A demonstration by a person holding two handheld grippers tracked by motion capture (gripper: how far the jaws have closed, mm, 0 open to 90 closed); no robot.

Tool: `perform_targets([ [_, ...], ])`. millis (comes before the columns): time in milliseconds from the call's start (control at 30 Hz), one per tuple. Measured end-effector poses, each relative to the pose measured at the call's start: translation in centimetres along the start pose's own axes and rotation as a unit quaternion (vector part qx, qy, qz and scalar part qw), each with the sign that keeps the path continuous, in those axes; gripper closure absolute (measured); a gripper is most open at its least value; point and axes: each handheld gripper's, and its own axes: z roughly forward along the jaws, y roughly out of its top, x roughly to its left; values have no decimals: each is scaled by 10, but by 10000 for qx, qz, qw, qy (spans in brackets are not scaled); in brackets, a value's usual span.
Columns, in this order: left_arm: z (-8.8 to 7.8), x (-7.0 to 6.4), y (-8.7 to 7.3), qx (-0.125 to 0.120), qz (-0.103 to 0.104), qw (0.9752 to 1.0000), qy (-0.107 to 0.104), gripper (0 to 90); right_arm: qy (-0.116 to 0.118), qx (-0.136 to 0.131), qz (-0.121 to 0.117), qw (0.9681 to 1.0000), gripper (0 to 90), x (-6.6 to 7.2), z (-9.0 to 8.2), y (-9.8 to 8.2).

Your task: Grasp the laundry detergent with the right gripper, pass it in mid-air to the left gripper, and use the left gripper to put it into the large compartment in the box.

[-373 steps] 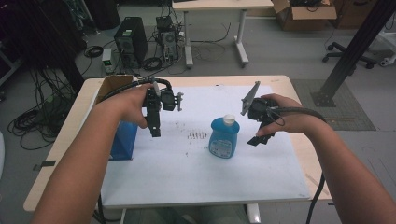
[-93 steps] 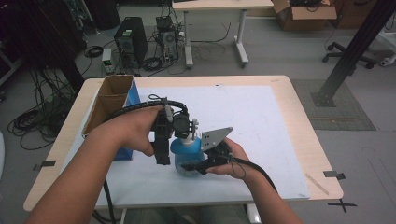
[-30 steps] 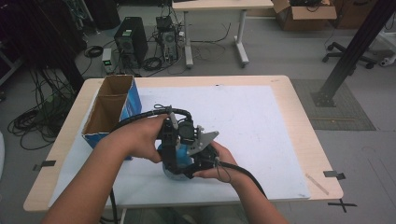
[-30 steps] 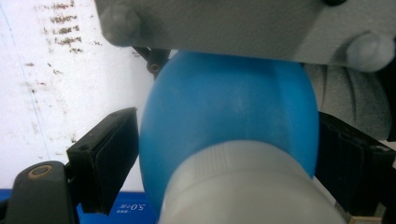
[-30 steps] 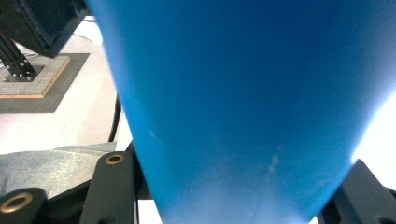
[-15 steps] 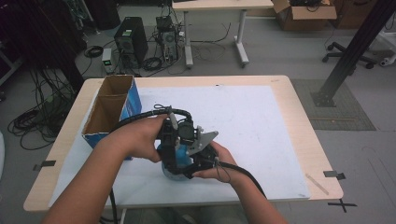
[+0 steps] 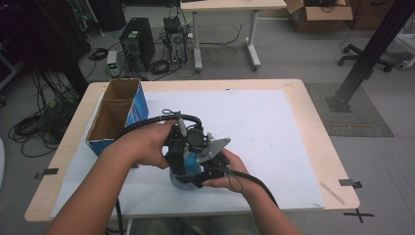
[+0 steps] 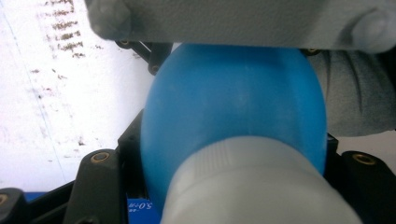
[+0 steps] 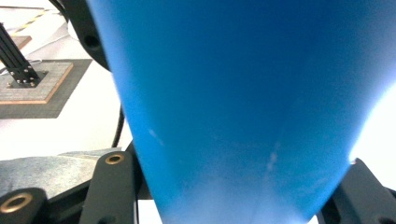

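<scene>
Left tongs (image 7: 182, 152): just closed on the white cap (image 8: 261, 186); twist steadily.
Right tongs (image 7: 208, 169): clamped on the blue bottle (image 9: 243, 102) body at 6 o'clock; brace it.

Right of the cardboard box (image 7: 117, 117) I have open white mat (image 7: 274, 132). Only the box stands in my way.

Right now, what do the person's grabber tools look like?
Both are black. The left gripper has a black cable looping off over the wrist. The right gripper carries a grey three-cornered plate on top and trails its own black cable. Up close, the black jaws have small brass-coloured rings. The forearms are bare, with no sleeves.
</scene>
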Motion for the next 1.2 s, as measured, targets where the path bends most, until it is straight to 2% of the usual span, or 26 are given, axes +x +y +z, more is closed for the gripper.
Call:
perform_targets([
  [267, 0, -2, 4, 17, 50, 9999, 155, 384, -107, 0, -24, 9999, 449, 0, -3, -1],
  [367, -1, -2, 4, 32, 58, 9999, 152, 386, -38, -13, 72, 10000, 449, 2, -3, 0],
  [400, -2, -3, 4, 28, 63, 9998, 175, 387, -114, 7, -68, 9999, 449, 0, -4, 0],
  [500, -3, -4, 5, 20, 98, 9997, 213, 389, -135, 8, -106, 9999, 447, 1, -5, 0],
  [700, -3, -5, 8, 78, 161, 9995, 269, 391, -168, -40, -42, 9998, 430, 3, -6, 0],
  [733, -3, -5, 9, 100, 172, 9994, 272, 390, -191, -36, -81, 9998, 405, 2, -6, -1],
  [800, -3, -5, 9, 109, 160, 9994, 278, 390, -153, -76, 95, 9998, 322, 3, -7, -2],
  [900, -5, -3, 9, 161, 163, 9993, 311, 390, -235, -76, 38, 9997, 290, 0, -10, -4],
  [933, -5, -3, 9, 173, 145, 9993, 311, 390, -281, -99, 103, 9995, 261, 1, -11, -4],
  [1033, -7, -2, 7, 150, 133, 9992, 340, 390, -327, -141, 109, 9993, 250, 0, -13, -4],
  [1200, -8, -2, 7, 164, 126, 9992, 346, 390, -322, -211, 224, 9990, 195, 1, -15, -4],
])
